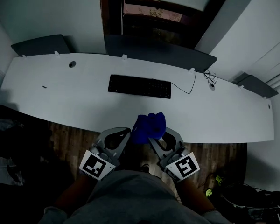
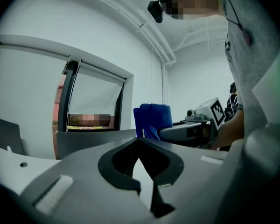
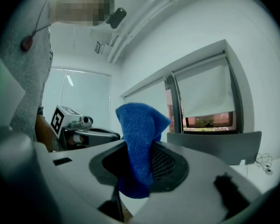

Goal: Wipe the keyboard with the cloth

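Note:
A black keyboard [image 1: 139, 86] lies flat near the middle of the white desk [image 1: 60, 92], well ahead of both grippers. Held upright in front of my body, a blue cloth [image 1: 149, 127] hangs over the desk's near edge, with my right gripper [image 1: 155, 135] shut on it. In the right gripper view the cloth [image 3: 139, 125] sticks up between the jaws of the right gripper [image 3: 140, 146]. My left gripper [image 1: 125, 133] sits just left of the cloth, jaws shut with nothing in them. The left gripper view shows the left gripper [image 2: 139, 140], the cloth [image 2: 151, 118] and the right gripper [image 2: 186, 132] beside it.
A thin cable [image 1: 194, 82] runs from the keyboard to the desk's back right. Dark divider panels [image 1: 158, 52] line the far edge. A round grommet [image 1: 72, 64] sits at the back left. Cables and clutter [image 1: 242, 195] lie on the wooden floor at the lower right.

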A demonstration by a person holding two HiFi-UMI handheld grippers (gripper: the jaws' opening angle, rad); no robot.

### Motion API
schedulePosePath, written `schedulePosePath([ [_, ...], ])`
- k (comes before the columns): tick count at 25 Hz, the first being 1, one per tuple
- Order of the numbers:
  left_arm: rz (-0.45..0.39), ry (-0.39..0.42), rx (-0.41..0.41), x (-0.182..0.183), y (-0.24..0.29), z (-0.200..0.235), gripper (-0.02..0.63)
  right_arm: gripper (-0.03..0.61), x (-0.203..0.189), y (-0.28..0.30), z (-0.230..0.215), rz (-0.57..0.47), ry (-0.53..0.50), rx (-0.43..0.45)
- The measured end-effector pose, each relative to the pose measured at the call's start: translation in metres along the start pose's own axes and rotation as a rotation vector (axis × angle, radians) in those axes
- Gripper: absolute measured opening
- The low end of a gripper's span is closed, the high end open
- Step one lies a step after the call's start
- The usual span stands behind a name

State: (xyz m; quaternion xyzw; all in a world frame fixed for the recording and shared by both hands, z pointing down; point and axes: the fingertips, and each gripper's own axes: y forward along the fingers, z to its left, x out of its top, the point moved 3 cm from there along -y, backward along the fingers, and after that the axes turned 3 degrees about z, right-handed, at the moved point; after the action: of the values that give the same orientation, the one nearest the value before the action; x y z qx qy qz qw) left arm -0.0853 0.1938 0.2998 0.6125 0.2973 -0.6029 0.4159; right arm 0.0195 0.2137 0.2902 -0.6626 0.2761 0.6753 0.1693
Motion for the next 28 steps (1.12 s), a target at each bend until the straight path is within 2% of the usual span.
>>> schedulePosePath([
  [3,0.024,-0.025,-0.018,-0.002,0.005,0.03,0.008,0.121,0.002,0.03,-0.005,-0.015,0.034,-0.013],
  [7,0.027,-0.027,-0.052,-0.001,0.009,0.066,0.008,0.121,0.004,0.062,-0.012,0.023,0.023,-0.059],
  [15,0.033,-0.037,-0.08,-0.005,0.024,0.107,0.008,0.121,0.001,0.094,-0.037,0.042,0.077,-0.134],
  [23,0.05,-0.036,-0.053,-0.007,0.061,0.129,0.008,0.121,0.001,0.118,-0.076,0.052,0.097,-0.099],
  [28,0.052,-0.051,0.004,-0.004,0.081,0.133,0.008,0.121,-0.005,0.124,-0.101,0.093,0.044,-0.036],
])
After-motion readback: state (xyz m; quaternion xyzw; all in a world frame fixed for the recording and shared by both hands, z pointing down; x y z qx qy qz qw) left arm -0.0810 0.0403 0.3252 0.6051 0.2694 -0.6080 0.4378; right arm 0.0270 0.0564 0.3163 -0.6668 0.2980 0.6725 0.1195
